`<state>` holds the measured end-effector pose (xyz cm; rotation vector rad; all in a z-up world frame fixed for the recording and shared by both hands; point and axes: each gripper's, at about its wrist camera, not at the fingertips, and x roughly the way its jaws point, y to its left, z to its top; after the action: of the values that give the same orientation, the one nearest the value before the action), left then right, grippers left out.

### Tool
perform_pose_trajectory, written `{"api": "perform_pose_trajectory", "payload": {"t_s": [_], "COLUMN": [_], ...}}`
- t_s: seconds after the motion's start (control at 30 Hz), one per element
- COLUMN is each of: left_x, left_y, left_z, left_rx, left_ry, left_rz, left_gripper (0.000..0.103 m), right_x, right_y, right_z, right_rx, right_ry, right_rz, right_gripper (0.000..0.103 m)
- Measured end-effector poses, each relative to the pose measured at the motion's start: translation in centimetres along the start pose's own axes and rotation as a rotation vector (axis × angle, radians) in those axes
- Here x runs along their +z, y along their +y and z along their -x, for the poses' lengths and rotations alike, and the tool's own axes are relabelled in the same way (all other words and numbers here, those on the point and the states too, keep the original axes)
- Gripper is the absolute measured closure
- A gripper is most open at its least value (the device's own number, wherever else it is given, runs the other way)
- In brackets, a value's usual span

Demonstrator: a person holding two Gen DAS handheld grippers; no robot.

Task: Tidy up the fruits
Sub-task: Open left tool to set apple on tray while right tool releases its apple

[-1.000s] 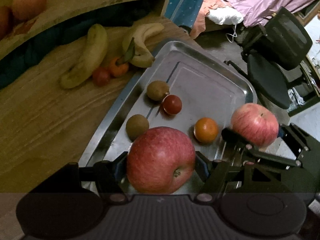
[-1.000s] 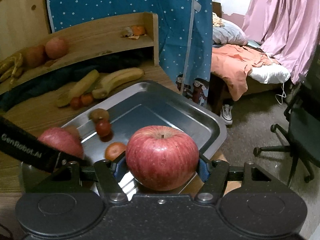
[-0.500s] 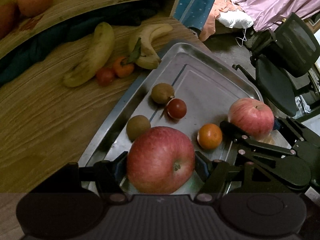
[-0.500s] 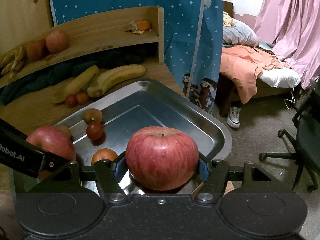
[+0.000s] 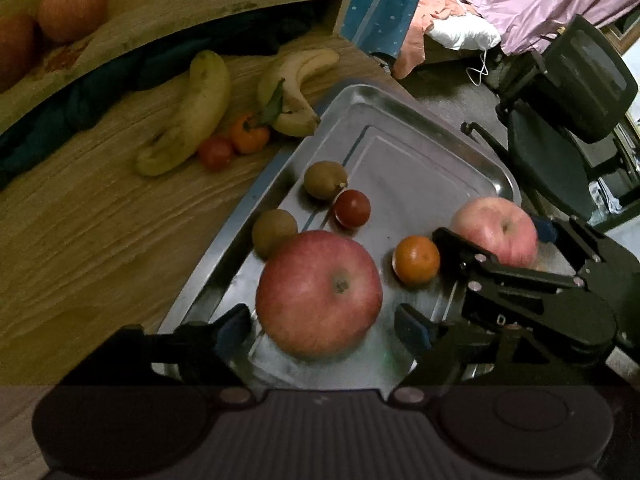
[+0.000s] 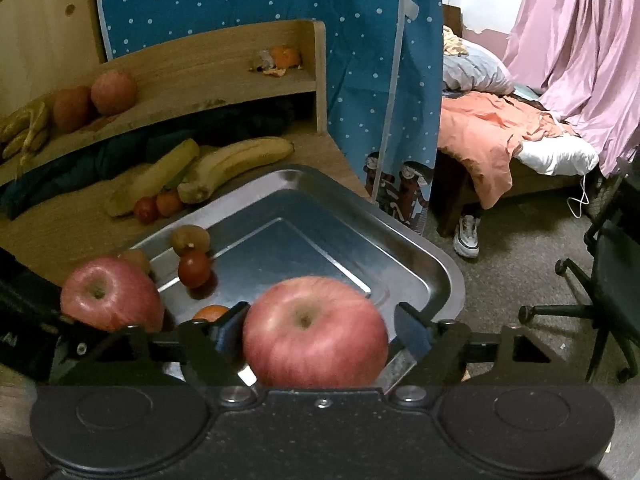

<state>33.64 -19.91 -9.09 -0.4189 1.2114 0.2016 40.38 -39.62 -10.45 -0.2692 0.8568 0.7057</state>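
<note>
At the bottom centre of each view, both sets of jaws have parted since half a second ago: the left gripper [image 5: 320, 326] has let go of its apple [image 5: 319, 294], the right gripper [image 6: 320, 330] its own (blurred) apple [image 6: 315, 332]. Both rest in the steel tray [image 5: 420, 152]; farther up, kiwis, tomato and orange are unmoved.

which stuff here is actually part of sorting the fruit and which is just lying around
Part of the job:
- steel tray
- two red apples, one between each gripper's open fingers
- brown kiwis, red tomato, small orange in the tray
- yellow bananas on the wooden desk

Just lying about:
- black office chair
- orange bedding
- white shoe
- pink curtain
</note>
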Motion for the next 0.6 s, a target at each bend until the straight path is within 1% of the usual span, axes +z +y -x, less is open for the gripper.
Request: {"api": "perform_pose_trajectory", "payload": {"t_s": [0.07,0.3,0.4,0.47,0.6], "left_x": [-0.3,-1.4,-1.8,-2.1,-2.8], "left_y": [0.1,1.2,1.9,2.6,4.3], "left_z": [0.4,2.3,3.4,4.2,5.4], "left_rx": [0.003,-0.013,-0.016,-0.015,-0.007], "left_ry": [0.001,-0.002,-0.011,-0.021,-0.033], "left_rz": [-0.014,-0.052,-0.066,-0.072,-0.080], "left_gripper": [0.017,0.010,0.007,0.003,0.000], "right_x": [-0.1,-0.6,-0.7,-0.8,-1.0], "right_y": [0.2,1.1,1.9,2.7,4.5], "right_z": [0.2,1.8,2.9,3.6,4.8], "right_rx": [-0.010,-0.056,-0.098,-0.127,-0.178], "right_ry": [-0.003,-0.024,-0.034,-0.040,-0.036], "right_rz": [-0.010,-0.053,-0.073,-0.082,-0.093], "right_gripper": [0.020,0.009,0.002,0.001,0.001]}}
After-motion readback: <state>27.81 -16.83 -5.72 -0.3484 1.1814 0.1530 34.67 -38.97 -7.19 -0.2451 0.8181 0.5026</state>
